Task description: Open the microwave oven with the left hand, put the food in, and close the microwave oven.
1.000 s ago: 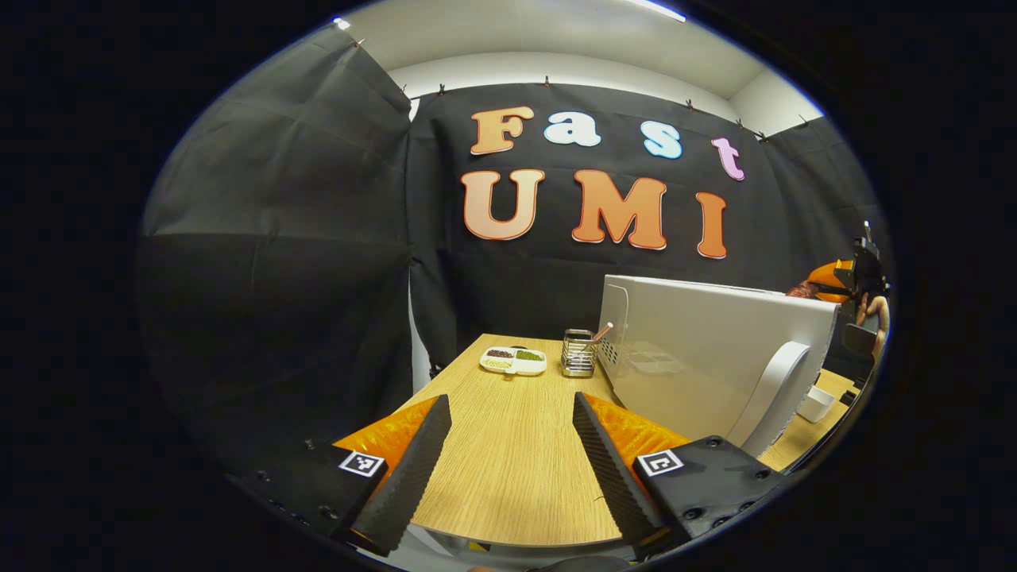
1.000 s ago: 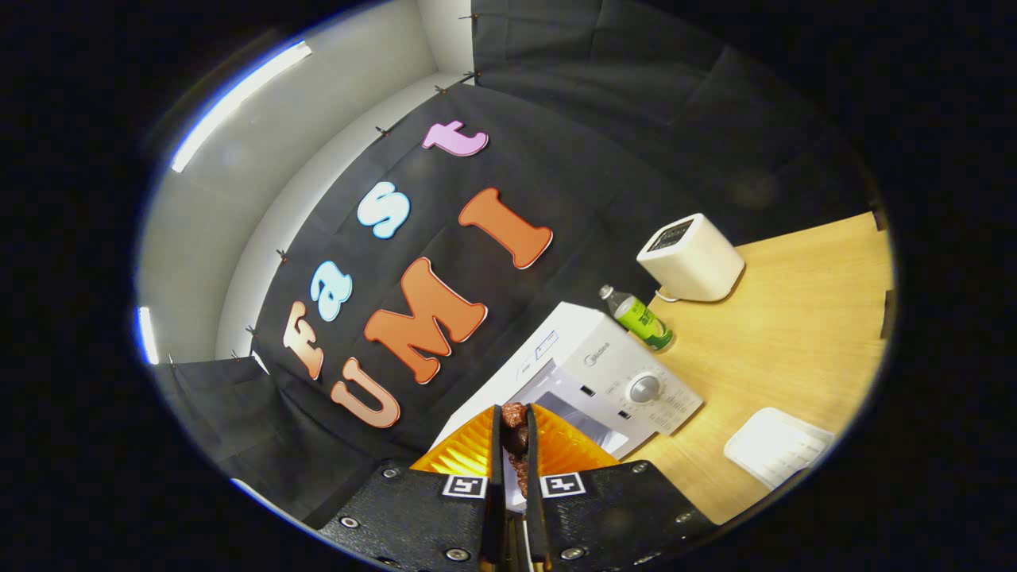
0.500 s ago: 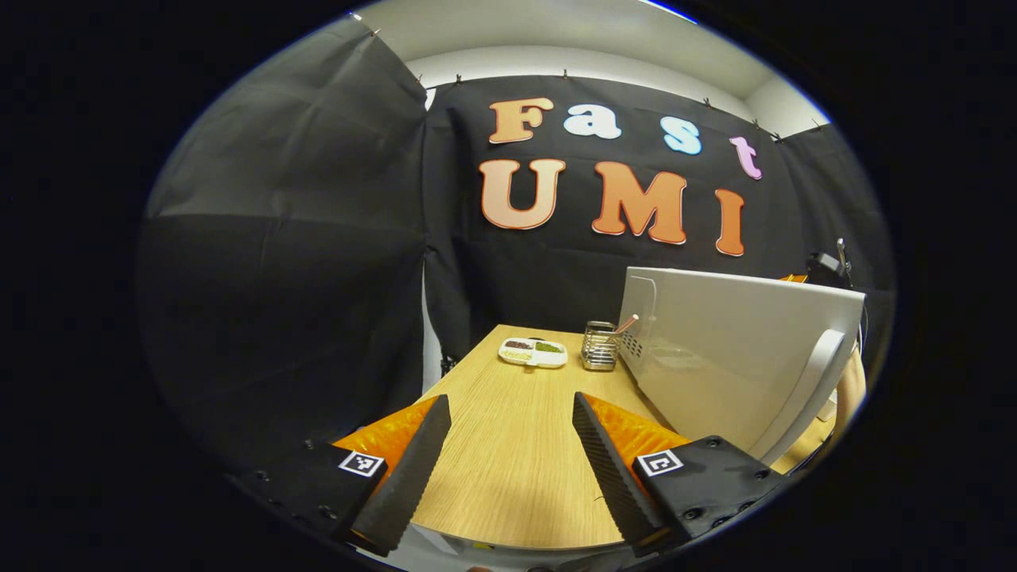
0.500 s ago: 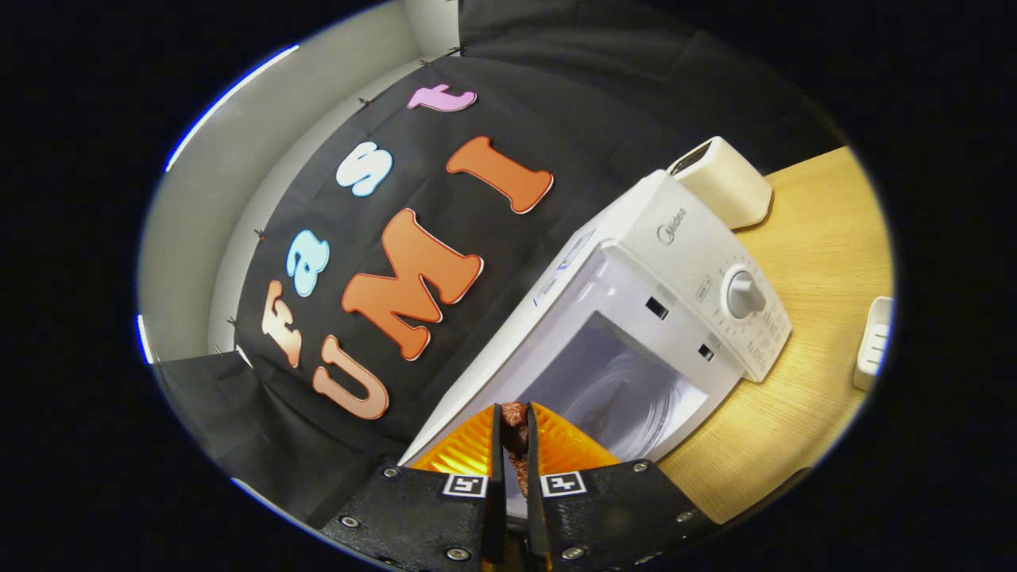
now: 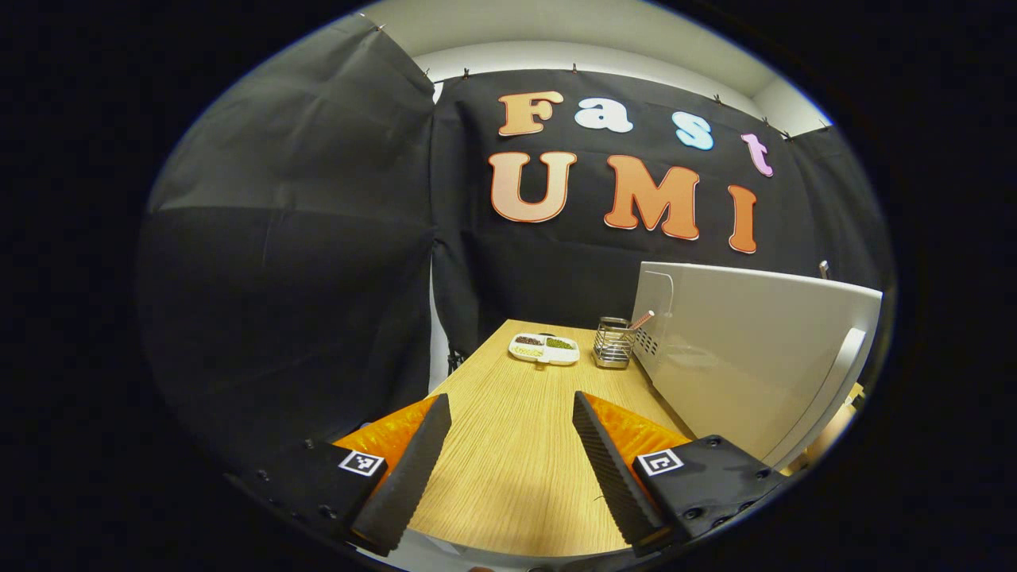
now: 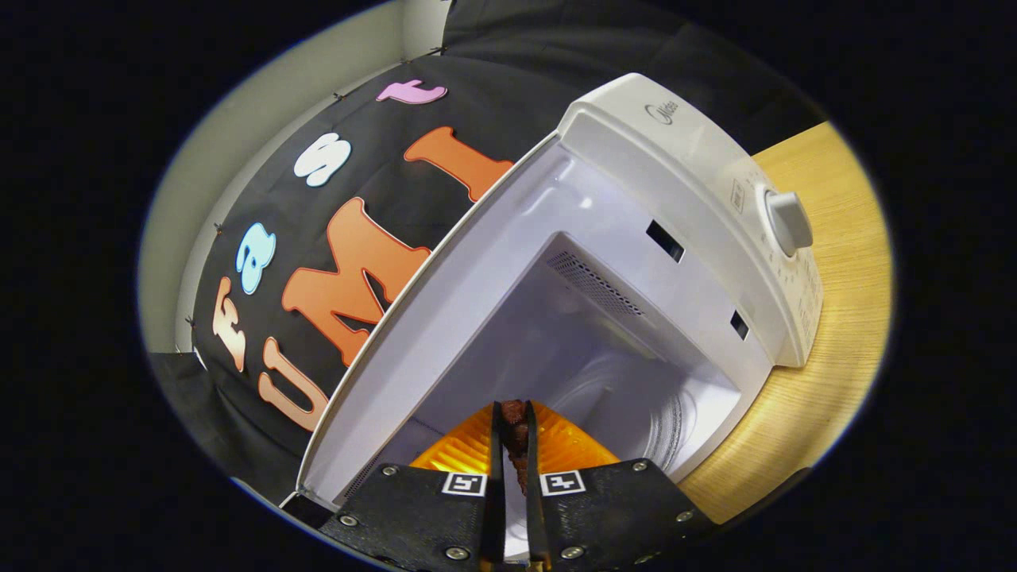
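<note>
– Food [image 6: 515, 425] sits pinched in right claw [image 6: 509, 457], at microwave [image 6: 675, 206] cavity mouth; left claw [image 5: 508, 461] spread wide, empty.
– Best lowered onto turntable [image 6: 636, 413] centre, clear of door [image 5: 755, 357], before release.

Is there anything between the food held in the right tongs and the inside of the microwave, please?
Nothing visible. The food is pinched in the right tongs at the mouth of the microwave. The door is swung wide, and the glass plate lies bare ahead.
</note>
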Action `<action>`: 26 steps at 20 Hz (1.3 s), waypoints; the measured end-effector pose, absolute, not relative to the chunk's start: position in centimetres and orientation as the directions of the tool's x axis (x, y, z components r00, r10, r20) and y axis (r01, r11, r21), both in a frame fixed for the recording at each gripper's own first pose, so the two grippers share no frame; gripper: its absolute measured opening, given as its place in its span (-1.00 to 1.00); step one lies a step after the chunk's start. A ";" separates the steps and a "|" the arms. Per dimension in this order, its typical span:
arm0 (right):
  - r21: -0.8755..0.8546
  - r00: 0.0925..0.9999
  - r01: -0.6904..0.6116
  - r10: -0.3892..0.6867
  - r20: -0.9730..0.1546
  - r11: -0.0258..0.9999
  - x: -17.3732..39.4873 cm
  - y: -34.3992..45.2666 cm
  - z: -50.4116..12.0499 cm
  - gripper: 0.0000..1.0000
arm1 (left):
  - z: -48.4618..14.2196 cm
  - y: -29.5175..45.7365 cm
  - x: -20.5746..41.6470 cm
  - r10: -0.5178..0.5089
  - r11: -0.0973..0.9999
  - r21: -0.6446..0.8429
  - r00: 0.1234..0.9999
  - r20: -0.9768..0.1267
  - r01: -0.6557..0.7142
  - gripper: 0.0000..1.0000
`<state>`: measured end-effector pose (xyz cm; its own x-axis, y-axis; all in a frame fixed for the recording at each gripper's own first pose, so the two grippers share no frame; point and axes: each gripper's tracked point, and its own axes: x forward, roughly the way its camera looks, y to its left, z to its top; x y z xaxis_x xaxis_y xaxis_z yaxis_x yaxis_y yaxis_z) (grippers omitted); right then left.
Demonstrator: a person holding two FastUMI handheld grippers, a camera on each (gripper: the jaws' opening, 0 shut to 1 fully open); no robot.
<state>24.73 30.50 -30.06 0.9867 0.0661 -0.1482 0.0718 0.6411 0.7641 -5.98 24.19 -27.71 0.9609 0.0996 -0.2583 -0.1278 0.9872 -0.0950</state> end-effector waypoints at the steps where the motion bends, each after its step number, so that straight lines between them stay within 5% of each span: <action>1: 0.761 0.985 0.078 0.066 -0.157 0.644 25.1 30.5 -30.4 -0.80 | -27.5 23.9 -6.0 0.097 0.988 -0.095 0.963 -0.253 -0.124 0.96; 5: 0.727 0.979 0.085 0.077 -0.187 0.681 25.6 30.7 -31.6 -0.80 | -26.9 23.3 -6.2 0.090 0.989 -0.095 0.966 -0.243 -0.116 0.99; 9: 0.572 0.974 0.118 0.016 -0.225 0.812 25.7 29.2 -32.4 -0.48 | -26.2 22.6 -6.4 0.086 0.989 -0.093 0.967 -0.238 -0.111 0.99; 10: 0.535 0.977 0.107 0.011 -0.214 0.838 25.7 28.8 -32.0 -0.33 | -26.2 22.3 -6.4 0.083 0.990 -0.091 0.968 -0.235 -0.107 0.98; 12: 0.462 0.979 0.087 0.011 -0.206 0.883 25.6 28.6 -31.5 0.50 | -25.8 21.8 -6.5 0.077 0.991 -0.085 0.970 -0.230 -0.099 0.96; 14: 0.402 0.979 0.065 0.019 -0.201 0.913 24.9 28.3 -30.9 0.87 | -25.4 21.3 -6.6 0.070 0.992 -0.084 0.972 -0.224 -0.091 0.96; 26: 0.024 0.975 -0.190 0.192 -0.117 0.981 14.0 25.0 -21.8 0.89 | -21.7 17.2 -7.6 0.001 0.996 -0.083 0.986 -0.166 -0.015 0.96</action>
<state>14.01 24.95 -21.82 0.9745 0.1915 -0.1167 -0.1900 0.9815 0.0236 -7.56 17.20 -21.67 0.9861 0.0012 -0.1659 -0.0152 0.9964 -0.0831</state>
